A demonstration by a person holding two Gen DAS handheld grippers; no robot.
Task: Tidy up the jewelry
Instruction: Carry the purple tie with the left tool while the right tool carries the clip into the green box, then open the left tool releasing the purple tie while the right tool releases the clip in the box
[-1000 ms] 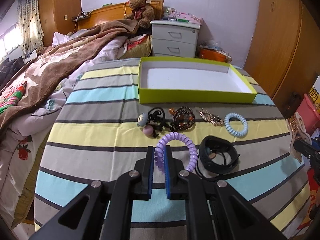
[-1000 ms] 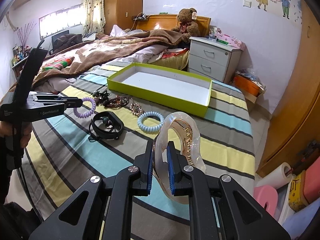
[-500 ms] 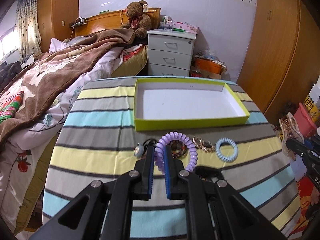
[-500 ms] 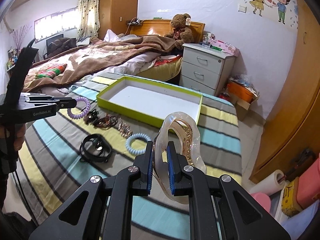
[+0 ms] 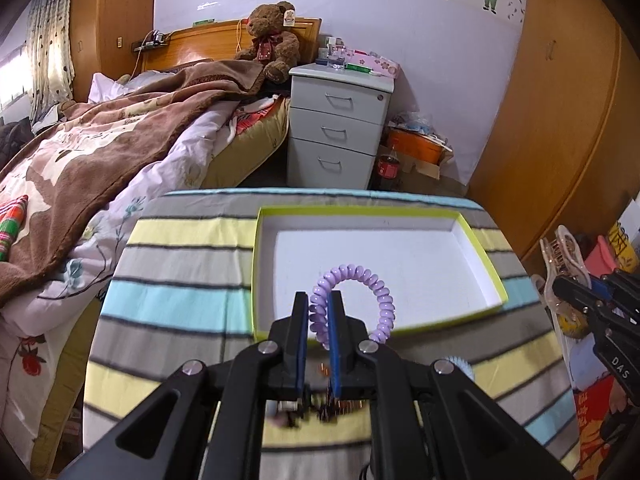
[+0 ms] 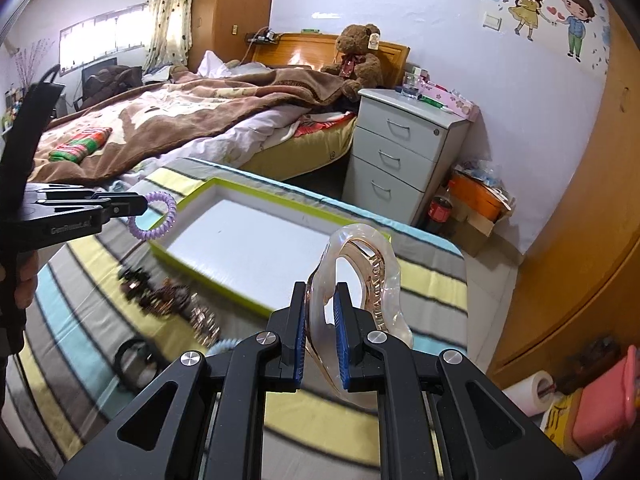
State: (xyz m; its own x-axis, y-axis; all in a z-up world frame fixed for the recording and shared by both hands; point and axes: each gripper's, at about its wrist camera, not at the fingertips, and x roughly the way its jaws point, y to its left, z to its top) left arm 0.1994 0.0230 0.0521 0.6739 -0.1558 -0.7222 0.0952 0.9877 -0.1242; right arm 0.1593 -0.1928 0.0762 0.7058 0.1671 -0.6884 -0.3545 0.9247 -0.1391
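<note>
My left gripper (image 5: 319, 300) is shut on a purple spiral hair tie (image 5: 360, 276), which hangs above the near part of the white box with a green rim (image 5: 486, 264). My right gripper (image 6: 322, 300) is shut on a clear and rose-gold hair claw (image 6: 380, 272), held over the striped tablecloth just right of the box's near corner (image 6: 208, 278). Each gripper shows in the other's view: the left gripper (image 6: 140, 204) with the purple tie (image 6: 160, 220), the right gripper (image 5: 560, 284) with the claw (image 5: 562, 252). The box is empty.
Bead bracelets (image 6: 168, 296), a black band (image 6: 132, 356) and a pale blue spiral tie (image 6: 224, 346) lie on the striped cloth in front of the box. A bed (image 5: 100, 152) stands to the left, a grey nightstand (image 5: 340, 128) behind, and wooden wardrobes (image 5: 560, 120) to the right.
Both grippers have risen and moved forward toward the box, each still holding its item. The purple tie now hangs over the box's near edge, and the loose jewelry has dropped low in both views.
</note>
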